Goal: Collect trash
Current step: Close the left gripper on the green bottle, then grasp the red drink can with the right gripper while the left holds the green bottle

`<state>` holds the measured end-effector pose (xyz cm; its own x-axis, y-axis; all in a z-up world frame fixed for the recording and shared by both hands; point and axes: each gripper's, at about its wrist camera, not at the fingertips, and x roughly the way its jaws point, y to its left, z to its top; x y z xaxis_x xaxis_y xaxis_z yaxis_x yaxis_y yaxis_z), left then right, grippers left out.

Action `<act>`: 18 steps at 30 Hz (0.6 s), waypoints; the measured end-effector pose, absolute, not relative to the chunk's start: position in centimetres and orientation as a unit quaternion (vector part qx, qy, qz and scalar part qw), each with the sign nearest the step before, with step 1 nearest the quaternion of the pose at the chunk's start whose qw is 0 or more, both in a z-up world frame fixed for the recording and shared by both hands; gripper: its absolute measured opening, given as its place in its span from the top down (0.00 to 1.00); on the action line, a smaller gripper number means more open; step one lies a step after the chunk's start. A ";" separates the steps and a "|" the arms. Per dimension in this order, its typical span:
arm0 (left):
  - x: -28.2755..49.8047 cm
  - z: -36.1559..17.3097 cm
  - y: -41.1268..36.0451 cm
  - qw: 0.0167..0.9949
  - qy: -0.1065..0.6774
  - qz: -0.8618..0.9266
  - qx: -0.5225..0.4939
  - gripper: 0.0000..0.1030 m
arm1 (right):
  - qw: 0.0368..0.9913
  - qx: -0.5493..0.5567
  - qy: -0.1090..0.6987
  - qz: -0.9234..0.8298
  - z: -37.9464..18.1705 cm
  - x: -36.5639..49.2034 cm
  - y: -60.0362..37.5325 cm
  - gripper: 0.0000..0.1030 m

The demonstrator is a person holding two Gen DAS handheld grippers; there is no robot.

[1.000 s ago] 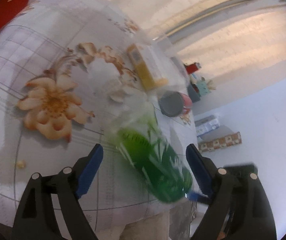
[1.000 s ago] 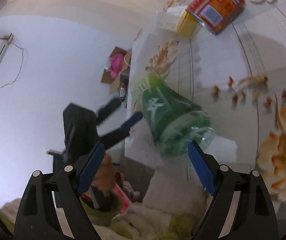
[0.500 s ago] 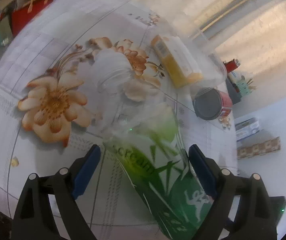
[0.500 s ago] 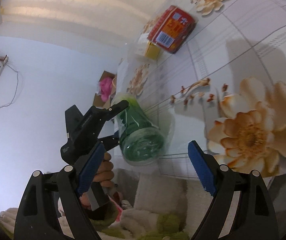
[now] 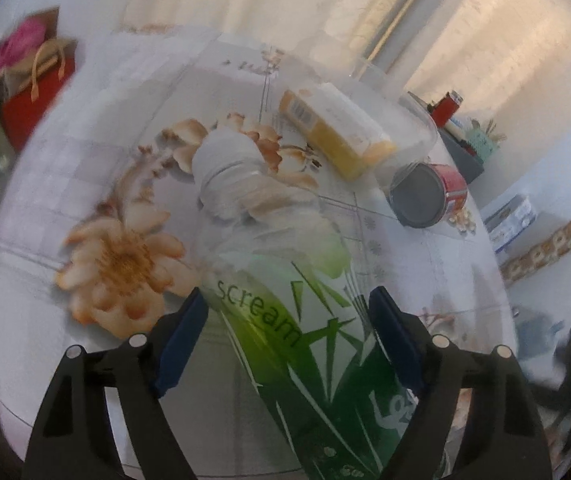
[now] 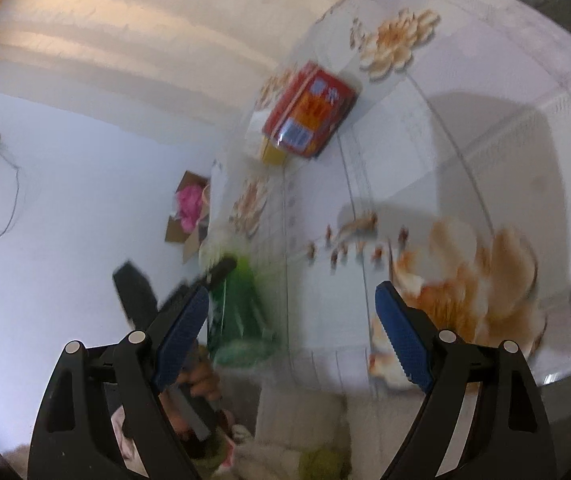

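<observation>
Fingers of the left gripper [image 5: 287, 332] stand spread on either side of a green-labelled plastic bottle [image 5: 285, 312], which lies between them on the floral tablecloth [image 5: 85, 184]; whether the pads touch it is unclear. Further right, the right gripper [image 6: 291, 330] is wide open and empty above the table edge, with a red can [image 6: 309, 114] lying well beyond it.
</observation>
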<state>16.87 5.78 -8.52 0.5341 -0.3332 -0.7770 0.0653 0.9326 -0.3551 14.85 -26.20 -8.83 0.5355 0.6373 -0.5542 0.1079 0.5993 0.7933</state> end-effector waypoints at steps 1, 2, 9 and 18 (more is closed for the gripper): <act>16.8 -8.5 5.9 0.866 0.467 -0.115 -0.137 0.24 | 0.772 0.417 0.449 0.167 -8.7 15.6 -26.3 0.20; 16.7 -8.5 6.1 0.868 0.466 -0.115 -0.130 0.25 | 0.770 0.423 0.449 0.161 -8.6 16.5 -26.5 0.20; 16.4 -9.1 7.3 0.862 0.469 -0.131 -0.138 0.29 | 0.727 0.501 0.454 0.121 -9.4 23.8 -27.5 0.18; 16.5 -9.7 8.1 0.857 0.470 -0.147 -0.152 0.29 | 0.704 0.515 0.487 0.045 -10.3 31.1 -26.5 0.18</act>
<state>16.47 8.13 -9.70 0.5143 -0.3956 -0.7609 0.1093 0.9103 -0.3993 31.13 -26.49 -10.25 0.5218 0.5652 -0.6390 0.4371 0.4662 0.7692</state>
